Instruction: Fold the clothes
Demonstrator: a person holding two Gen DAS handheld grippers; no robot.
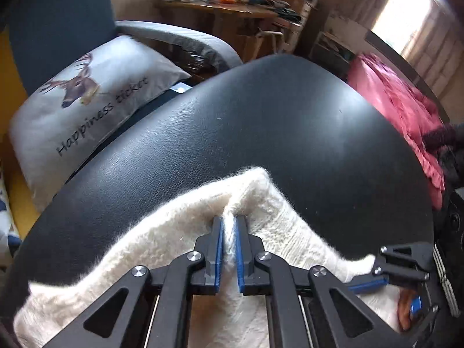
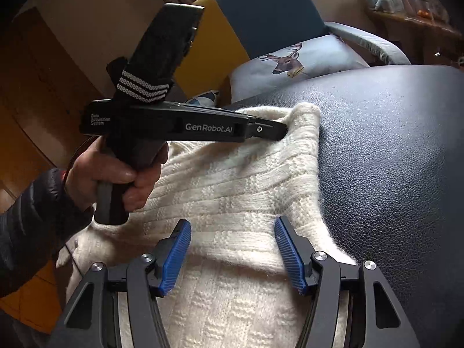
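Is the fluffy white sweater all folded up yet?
Not yet. Done: the white sweater lies on the black table. In hand: the left hand-held gripper is pinching a corner of it, while the right hand-held gripper hangs open over the knit, gripping nothing. Left: I can't see a neat fold anywhere, so most of the folding looks undone. Pink cloth beyond the table may be waiting too.

A black leather-grained table [image 1: 261, 121] fills the middle of the left wrist view and the right half of the right wrist view. A cream knit sweater [image 2: 237, 191] lies on its near edge, lower centre of both frames, one corner raised. The rest of the top shows bare.
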